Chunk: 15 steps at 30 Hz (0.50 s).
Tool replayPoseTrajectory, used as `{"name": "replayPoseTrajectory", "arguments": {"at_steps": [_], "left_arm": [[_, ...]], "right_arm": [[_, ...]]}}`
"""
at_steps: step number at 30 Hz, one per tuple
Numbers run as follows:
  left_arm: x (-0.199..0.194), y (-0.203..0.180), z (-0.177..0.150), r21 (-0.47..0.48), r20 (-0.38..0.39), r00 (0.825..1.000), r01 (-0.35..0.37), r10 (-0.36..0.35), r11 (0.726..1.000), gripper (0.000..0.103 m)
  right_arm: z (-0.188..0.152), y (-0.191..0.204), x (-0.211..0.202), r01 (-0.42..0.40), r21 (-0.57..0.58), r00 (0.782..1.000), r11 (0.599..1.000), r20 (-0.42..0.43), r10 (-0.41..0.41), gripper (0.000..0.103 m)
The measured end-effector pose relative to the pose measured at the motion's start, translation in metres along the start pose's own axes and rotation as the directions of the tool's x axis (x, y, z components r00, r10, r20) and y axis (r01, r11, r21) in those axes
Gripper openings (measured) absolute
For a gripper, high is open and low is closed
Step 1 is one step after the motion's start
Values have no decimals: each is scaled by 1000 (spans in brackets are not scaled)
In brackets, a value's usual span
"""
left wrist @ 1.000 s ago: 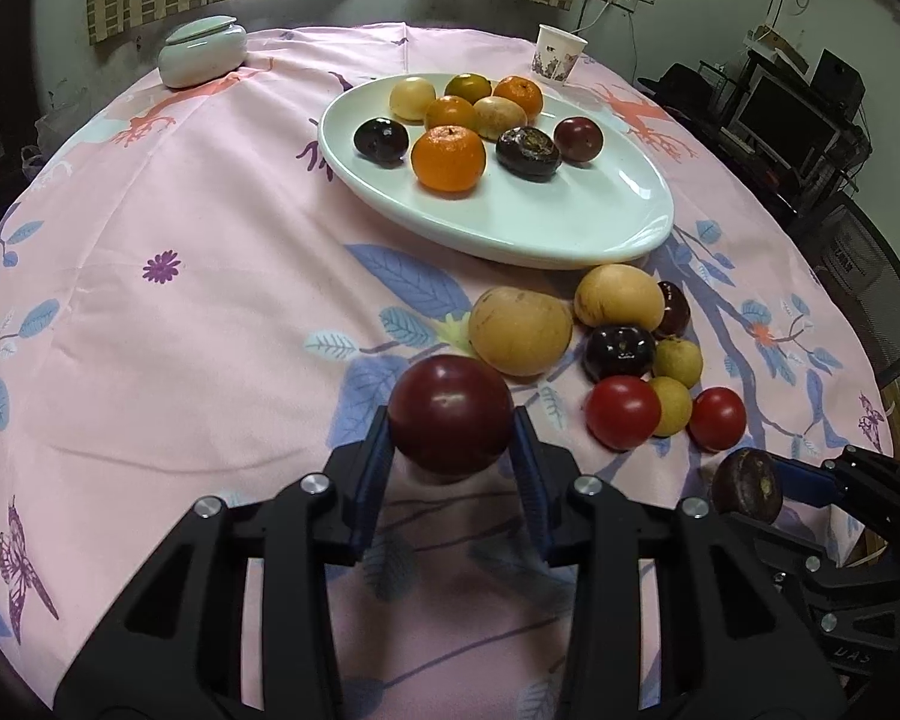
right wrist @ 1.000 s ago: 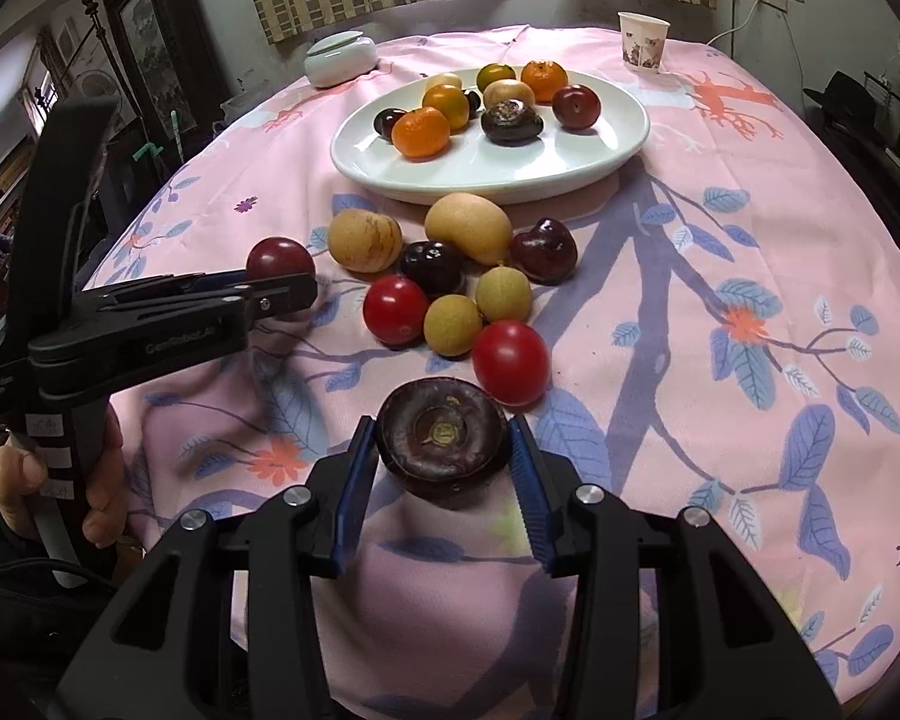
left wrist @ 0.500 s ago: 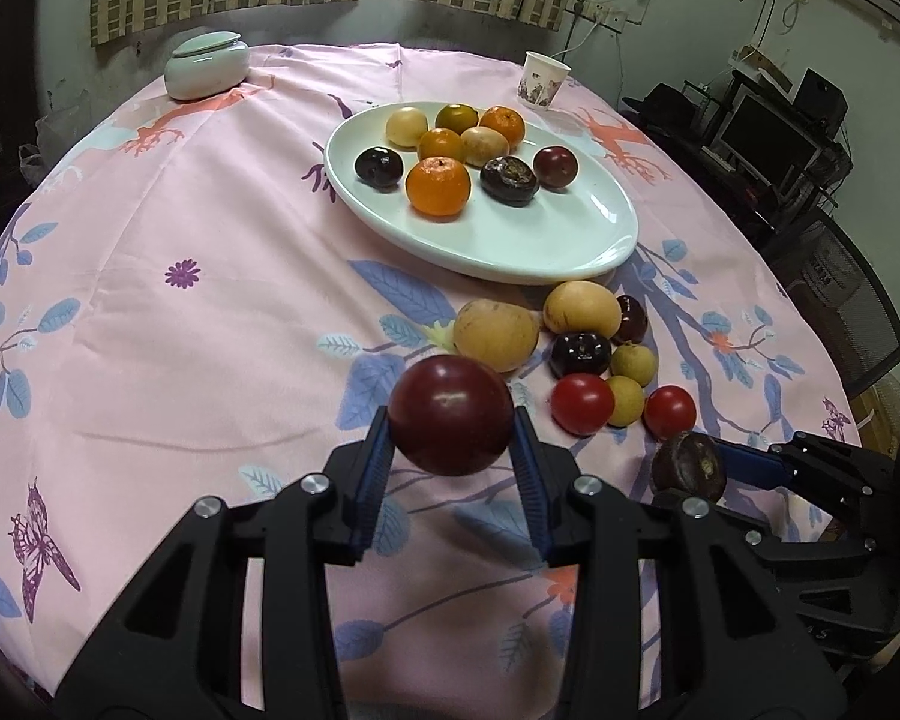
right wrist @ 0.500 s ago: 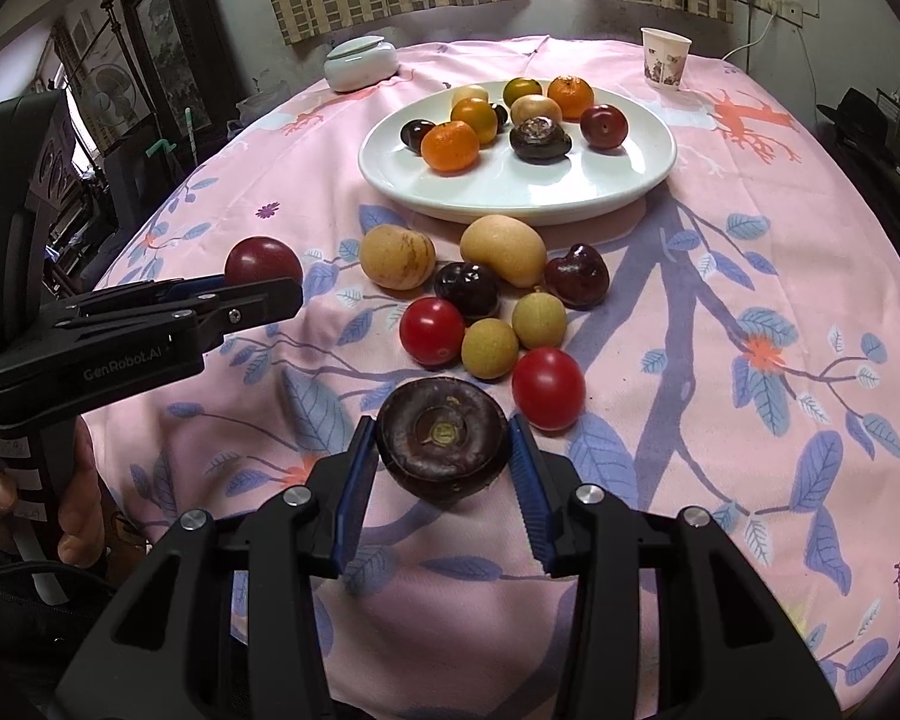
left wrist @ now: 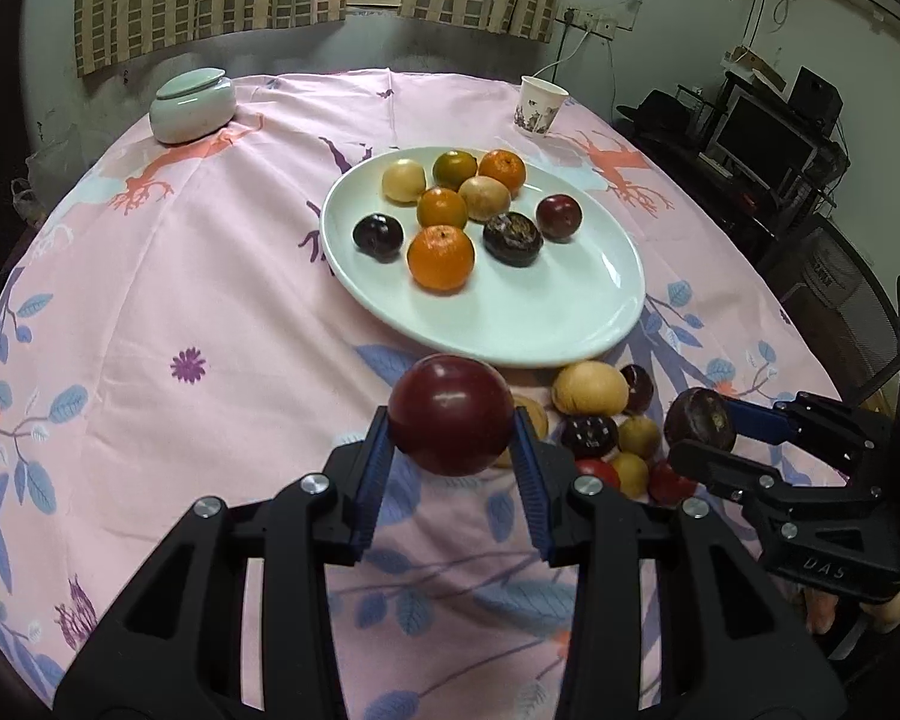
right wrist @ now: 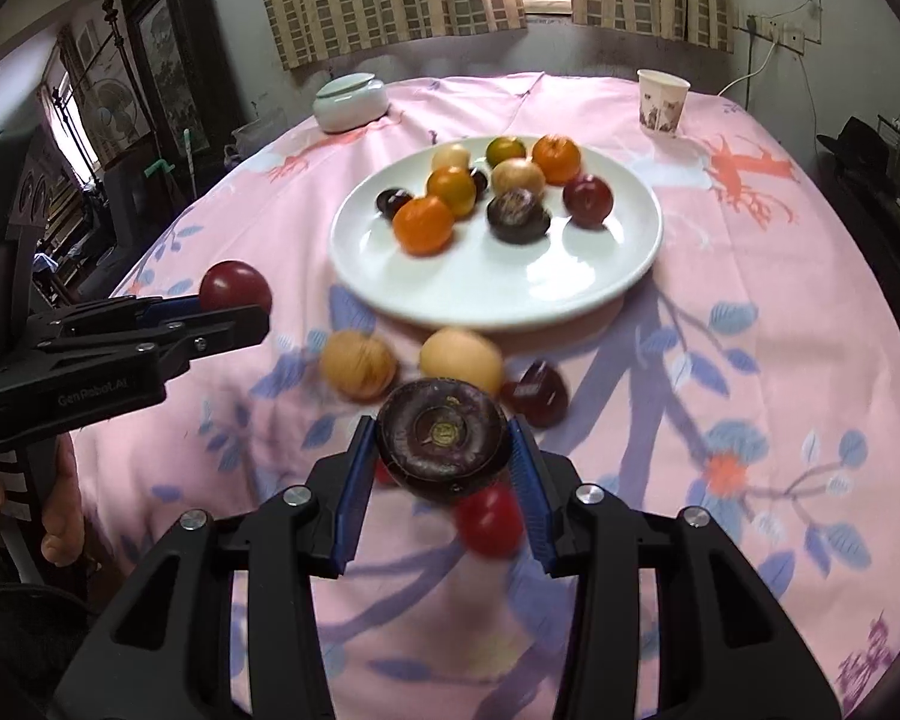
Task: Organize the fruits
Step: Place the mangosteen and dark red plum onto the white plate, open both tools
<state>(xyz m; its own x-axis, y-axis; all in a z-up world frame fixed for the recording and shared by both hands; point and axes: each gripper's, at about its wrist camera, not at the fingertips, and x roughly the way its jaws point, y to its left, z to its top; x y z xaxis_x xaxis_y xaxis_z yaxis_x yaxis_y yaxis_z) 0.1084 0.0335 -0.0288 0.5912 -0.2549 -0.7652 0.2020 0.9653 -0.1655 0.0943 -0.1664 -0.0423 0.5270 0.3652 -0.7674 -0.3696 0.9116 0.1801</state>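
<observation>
Lidded jar (left wrist: 192,105), paper cup (left wrist: 540,106)

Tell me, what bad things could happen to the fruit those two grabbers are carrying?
1. The left gripper pinches the round red plum only at its sides, so it might slip out and roll off the table.
2. The white plate is crowded at its far end; dropping the right gripper's dark purple fruit there could knock the oranges about.

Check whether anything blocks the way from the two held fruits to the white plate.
Nothing visible blocks it. The left gripper holds a dark red plum and the right gripper a purple mangosteen, both lifted above the loose fruit pile. The white plate has bare space on its near side.
</observation>
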Motion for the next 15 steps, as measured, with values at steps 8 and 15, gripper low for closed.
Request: {"name": "replayPoseTrajectory", "arguments": {"at_steps": [8,15], "left_arm": [[53,25,87,3,-32,999,-39,39,999,40],[105,31,130,-21,-79,996,-34,32,999,40]], "right_arm": [[83,-27,32,2,-32,1000,999,14,-1,45],[129,-41,90,82,-41,997,996,-4,-82,45]]}}
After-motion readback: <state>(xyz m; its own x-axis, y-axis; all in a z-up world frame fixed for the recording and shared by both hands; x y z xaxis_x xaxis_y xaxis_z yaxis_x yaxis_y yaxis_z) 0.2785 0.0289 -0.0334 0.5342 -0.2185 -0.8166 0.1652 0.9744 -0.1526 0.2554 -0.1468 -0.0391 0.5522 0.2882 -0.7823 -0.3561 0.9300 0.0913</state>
